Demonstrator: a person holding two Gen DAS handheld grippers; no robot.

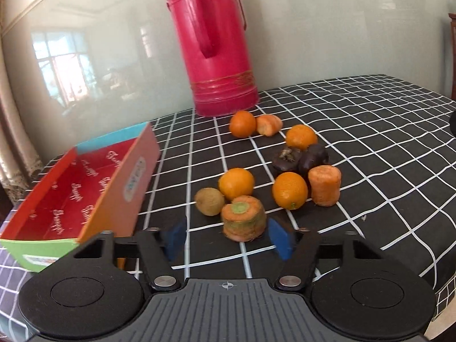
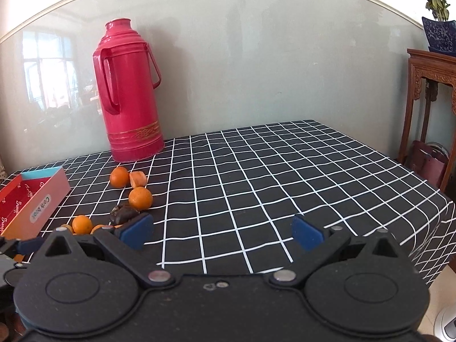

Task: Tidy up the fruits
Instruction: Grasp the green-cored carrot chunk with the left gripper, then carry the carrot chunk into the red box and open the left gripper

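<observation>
In the left wrist view, several oranges [image 1: 236, 183], a kiwi [image 1: 209, 201], carrot chunks [image 1: 325, 185] and two dark fruits [image 1: 299, 158] lie on the checked tablecloth [image 1: 370, 142]. My left gripper [image 1: 228, 236] is open, its blue pads either side of a carrot stump [image 1: 243, 218] without touching it. An open red-lined box [image 1: 79, 188] stands to the left. In the right wrist view my right gripper [image 2: 222, 232] is open and empty over bare cloth; the fruits [image 2: 139, 198] and box [image 2: 31, 199] lie to its left.
A tall red thermos [image 1: 219, 48] stands at the back against the glossy wall, also in the right wrist view [image 2: 128, 91]. A carved wooden stand [image 2: 430, 108] with a potted plant [image 2: 439, 25] is beyond the table's right edge [image 2: 439, 199].
</observation>
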